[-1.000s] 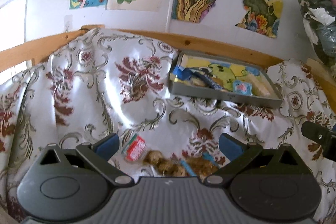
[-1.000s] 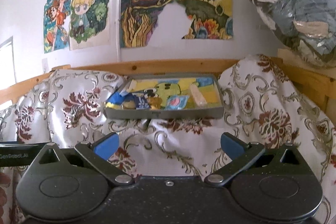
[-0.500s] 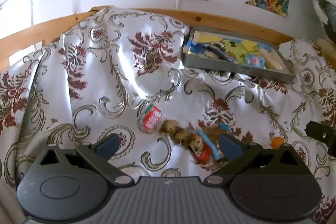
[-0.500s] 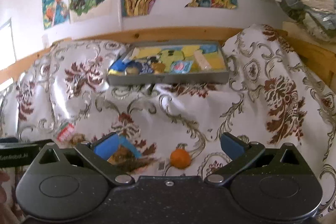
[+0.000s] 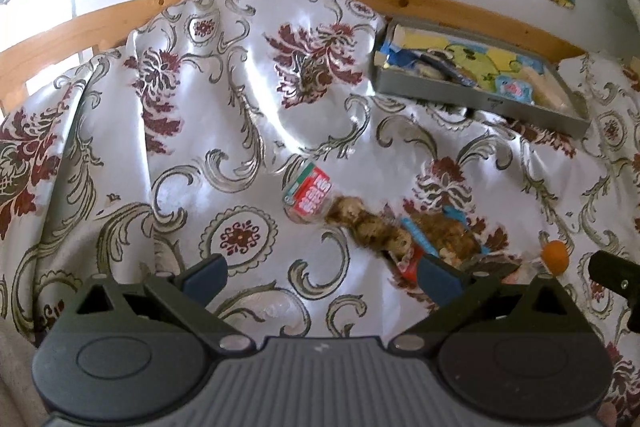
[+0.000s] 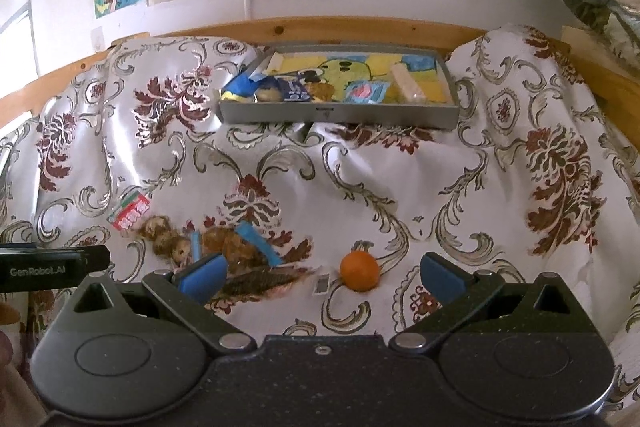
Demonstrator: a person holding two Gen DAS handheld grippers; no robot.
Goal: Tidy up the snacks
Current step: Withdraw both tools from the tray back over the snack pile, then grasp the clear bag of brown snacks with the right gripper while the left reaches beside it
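Both of your grippers have tipped down over the last second, so the loose snacks now show below the grey metal tray (image 6: 338, 115) that sits at twelve o'clock on the floral cloth (image 6: 500, 187). Your right gripper (image 6: 322, 273) hangs with its fingers spread and empty, the small orange ball-shaped snack (image 6: 359, 271) between them. Your left gripper (image 5: 320, 273) is also released, the red-and-white wrapped packet (image 5: 310, 197) at its twelve o'clock. That puts you at the picking stage, and closing the right on the orange one looks like the simplest start.
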